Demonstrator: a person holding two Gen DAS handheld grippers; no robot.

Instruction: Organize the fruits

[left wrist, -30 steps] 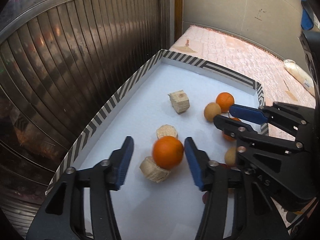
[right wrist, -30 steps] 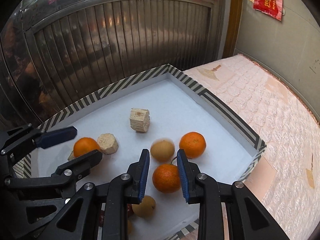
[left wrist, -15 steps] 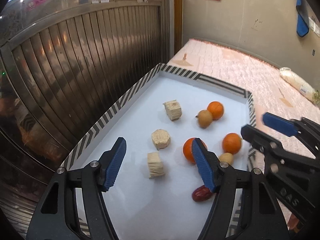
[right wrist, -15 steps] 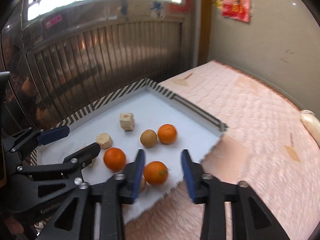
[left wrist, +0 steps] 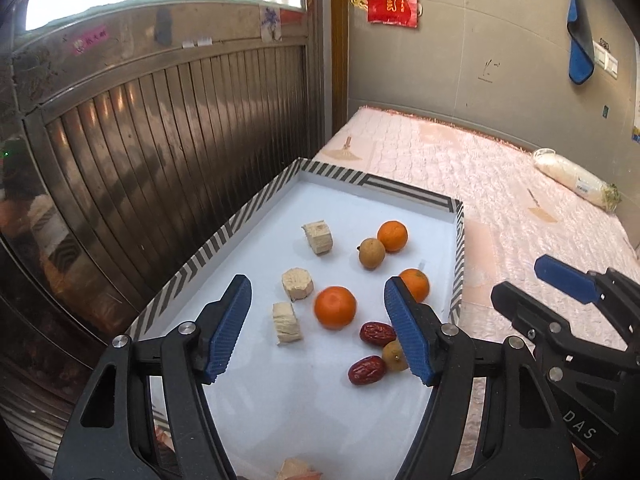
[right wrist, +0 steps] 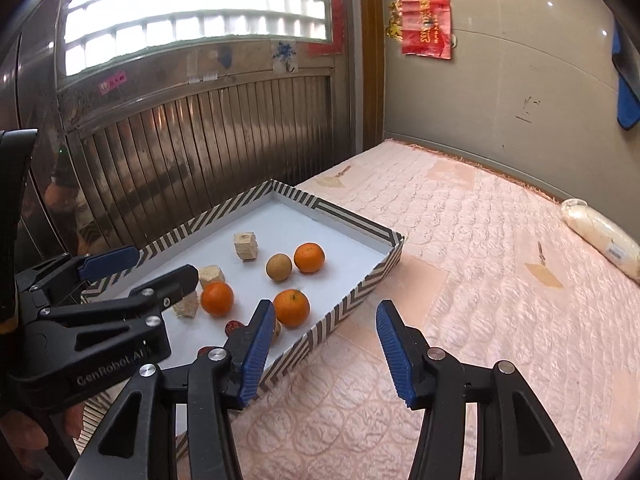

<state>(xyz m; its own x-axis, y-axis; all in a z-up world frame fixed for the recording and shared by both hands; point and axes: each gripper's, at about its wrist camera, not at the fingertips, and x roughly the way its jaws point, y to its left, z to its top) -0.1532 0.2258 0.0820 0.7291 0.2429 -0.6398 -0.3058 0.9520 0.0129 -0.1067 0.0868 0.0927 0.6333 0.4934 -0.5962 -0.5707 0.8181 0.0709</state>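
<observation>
While both grippers' fingers hang spread and empty, lower the left gripper (left wrist: 318,326) squarely astride the round orange tangerine (left wrist: 335,307), avoiding the wrinkled red dates (left wrist: 377,334).

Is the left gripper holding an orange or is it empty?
Empty. The left gripper is open, jaws wide apart, and the nearest orange sits on the tray untouched.

I see three oranges (left wrist: 335,307), two brown longans (left wrist: 372,253) and two red dates (left wrist: 367,369) lying loose together in the white striped-rim tray (left wrist: 412,194).
</observation>
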